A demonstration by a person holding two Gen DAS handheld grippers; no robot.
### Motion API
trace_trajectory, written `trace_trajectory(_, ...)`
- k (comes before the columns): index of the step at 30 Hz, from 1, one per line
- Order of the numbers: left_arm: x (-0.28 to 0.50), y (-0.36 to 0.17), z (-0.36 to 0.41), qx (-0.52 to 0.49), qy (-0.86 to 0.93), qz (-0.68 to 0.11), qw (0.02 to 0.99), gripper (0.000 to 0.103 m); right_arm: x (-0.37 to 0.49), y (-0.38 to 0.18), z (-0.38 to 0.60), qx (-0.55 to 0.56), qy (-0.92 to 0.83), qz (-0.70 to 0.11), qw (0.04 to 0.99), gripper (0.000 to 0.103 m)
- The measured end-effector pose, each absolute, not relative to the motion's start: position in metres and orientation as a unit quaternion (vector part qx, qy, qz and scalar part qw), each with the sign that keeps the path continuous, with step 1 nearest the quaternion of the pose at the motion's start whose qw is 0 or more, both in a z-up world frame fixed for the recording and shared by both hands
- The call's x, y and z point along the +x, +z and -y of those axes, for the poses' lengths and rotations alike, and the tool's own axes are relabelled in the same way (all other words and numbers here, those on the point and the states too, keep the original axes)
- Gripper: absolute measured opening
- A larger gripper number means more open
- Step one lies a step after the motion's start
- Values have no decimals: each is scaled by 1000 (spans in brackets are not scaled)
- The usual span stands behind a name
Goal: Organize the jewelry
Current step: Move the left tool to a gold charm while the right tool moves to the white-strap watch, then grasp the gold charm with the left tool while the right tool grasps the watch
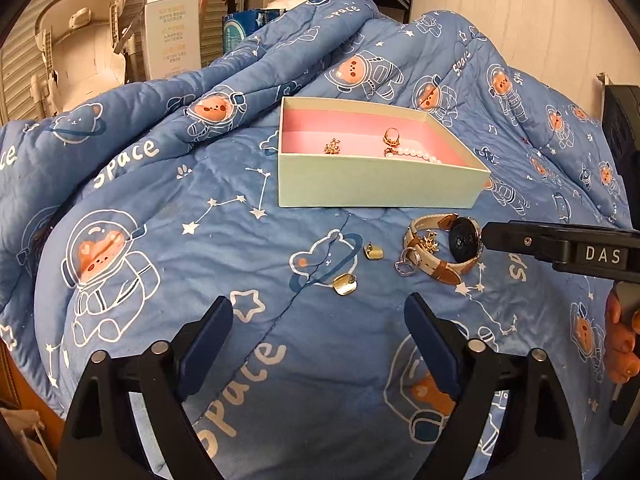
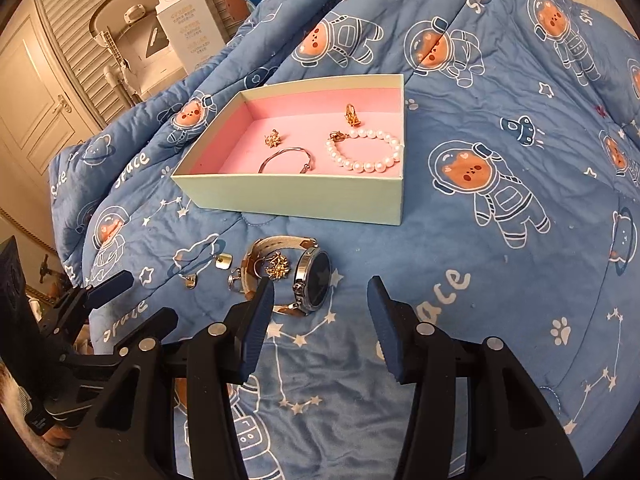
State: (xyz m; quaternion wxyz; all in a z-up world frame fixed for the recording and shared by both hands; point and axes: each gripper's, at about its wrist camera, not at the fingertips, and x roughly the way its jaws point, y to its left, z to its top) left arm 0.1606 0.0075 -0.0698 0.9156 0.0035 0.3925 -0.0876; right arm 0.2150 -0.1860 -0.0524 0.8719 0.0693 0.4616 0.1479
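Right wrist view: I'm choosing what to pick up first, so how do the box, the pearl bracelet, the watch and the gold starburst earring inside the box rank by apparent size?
1. Box
2. Pearl bracelet and watch: similar; the watch is nearer the camera, so unsure.
3. Starburst earring, smallest.

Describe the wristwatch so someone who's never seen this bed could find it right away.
On the blue space-bear quilt, find the pale green box with a pink lining. The wristwatch lies just outside its near wall, among small gold earrings. It alone has a round dark dial and a cream strap.
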Motion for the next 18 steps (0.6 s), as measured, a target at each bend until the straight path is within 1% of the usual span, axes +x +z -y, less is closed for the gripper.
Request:
trace_trajectory(2,164,-71,-6,9,-90,-397,913,74,216,-53,183,68,150,-462,872,49)
trace_trajectory(6,175,-73,-4,7,-89,-410,907,66,219,-55,177,66,150,-465,870,49)
trace_trajectory(8,182,-75,-3,9,-92,-419,903,56,221,-56,174,63,150,-467,869,48)
trace_trajectory(9,185,-76,-1,11,-95,-423,901,55,223,-57,172,61,150,-468,869,47)
trace_trajectory(10,188,-77,0,15,-96,-428,899,53,224,-58,171,59,148,-470,868,43)
trace_trajectory(11,190,-79,1,18,-94,-431,897,51,225,-60,170,58,145,-473,867,41)
trace_trajectory(13,194,-81,3,19,-94,-435,895,50,228,-63,170,61,141,-476,866,40)
trace_trajectory(18,194,-81,6,21,-94,-436,895,45,233,-71,169,61,131,-486,862,30)
